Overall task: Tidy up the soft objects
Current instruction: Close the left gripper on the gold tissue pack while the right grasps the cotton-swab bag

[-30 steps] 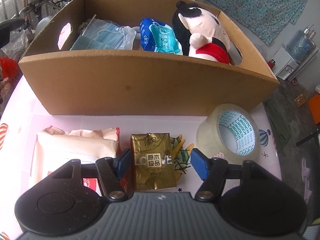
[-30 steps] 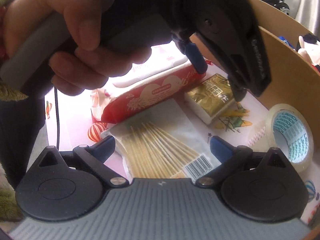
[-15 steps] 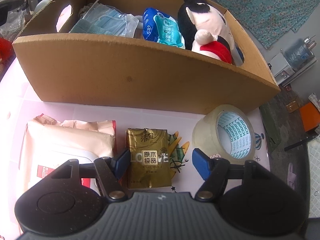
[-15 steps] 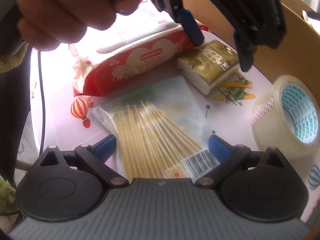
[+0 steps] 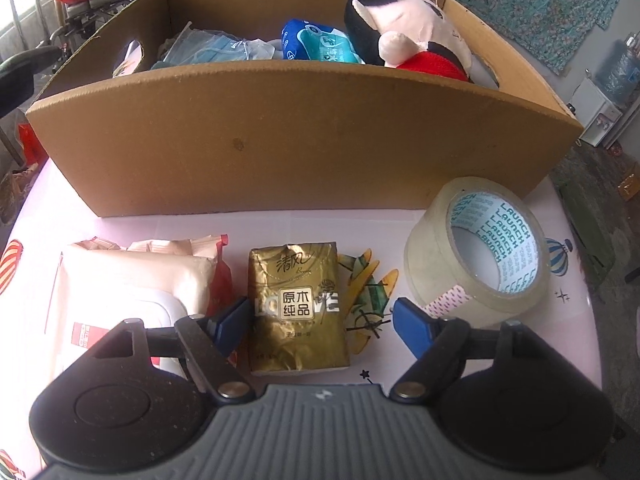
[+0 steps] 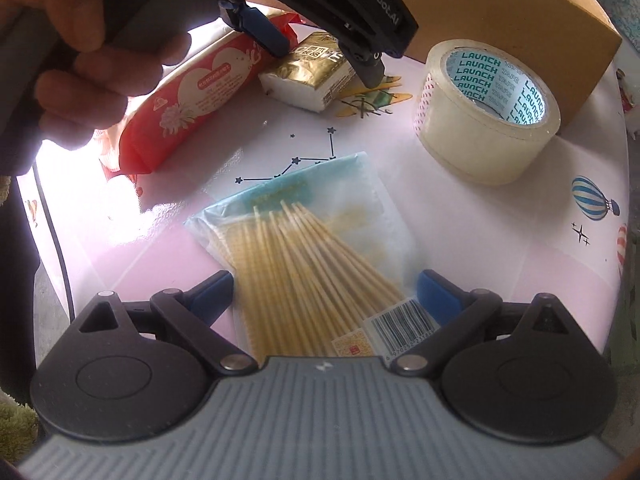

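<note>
L gripper [image 5: 322, 322] fingers opening w/ gold tissue pack [image 5: 297, 309] lying between, untouched, on desk [image 5: 280, 228] near box [image 5: 304, 136]; R gripper [image 6: 325, 294] fingers spread over skewer bag [image 6: 316, 264], not gripping

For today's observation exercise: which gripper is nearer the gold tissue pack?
Left. The left gripper straddles the gold tissue pack, jaws opening around it untouched. The right gripper sits back over the bag of wooden sticks.
</note>
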`<state>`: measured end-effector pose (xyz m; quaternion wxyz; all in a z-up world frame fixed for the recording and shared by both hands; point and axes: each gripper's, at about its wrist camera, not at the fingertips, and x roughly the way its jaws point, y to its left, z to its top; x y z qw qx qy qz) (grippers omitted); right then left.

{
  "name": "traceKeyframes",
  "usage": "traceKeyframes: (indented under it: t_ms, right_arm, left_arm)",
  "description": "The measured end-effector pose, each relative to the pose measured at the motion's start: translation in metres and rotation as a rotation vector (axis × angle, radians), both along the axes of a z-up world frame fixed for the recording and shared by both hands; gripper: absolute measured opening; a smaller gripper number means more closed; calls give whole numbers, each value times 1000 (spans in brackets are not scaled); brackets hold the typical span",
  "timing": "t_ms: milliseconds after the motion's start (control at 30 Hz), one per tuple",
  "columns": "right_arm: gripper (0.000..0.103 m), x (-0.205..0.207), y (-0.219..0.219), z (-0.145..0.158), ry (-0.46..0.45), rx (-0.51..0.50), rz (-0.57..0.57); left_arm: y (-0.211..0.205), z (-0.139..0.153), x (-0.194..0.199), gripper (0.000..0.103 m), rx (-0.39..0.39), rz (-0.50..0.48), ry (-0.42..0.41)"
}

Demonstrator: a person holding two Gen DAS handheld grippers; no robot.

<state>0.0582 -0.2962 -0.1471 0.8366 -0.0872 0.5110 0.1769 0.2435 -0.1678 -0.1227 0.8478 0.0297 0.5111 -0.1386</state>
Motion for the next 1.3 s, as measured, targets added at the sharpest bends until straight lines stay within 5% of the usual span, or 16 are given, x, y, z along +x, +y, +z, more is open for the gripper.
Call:
traceKeyframes:
  t_ms: [100,233,367,467,667,800,967,1300]
  right_arm:
    - [98,-6,1,7,-43,1,27]
    - [102,-10,-3,22,-93,-1,43]
    - [102,0,-12,17,-47,17,46]
    - [102,3,-16,14,-23,33,62]
    - [102,7,-11,15,-17,4,127]
    - [102,11,-11,9,9,5,131]
    - [102,4,-3,10,16,-16,98]
    - [35,-27,3,33,-27,-61,44]
  left_arm:
    - [-2,-2,1,52,37,15,-21]
    - [6,0,0,52,14,10,-15]
    - [11,1,-3,52,-51,-11,29]
    - [8,1,-3,71,-61,-28,32]
    - [-13,-9,5,71,38,-66,52]
    - [-20,-15,1,53,108,-78,31]
    - [-19,-17,-11,52,118,-92,-10]
    - [-16,-15,-39,51,55,-82,-3]
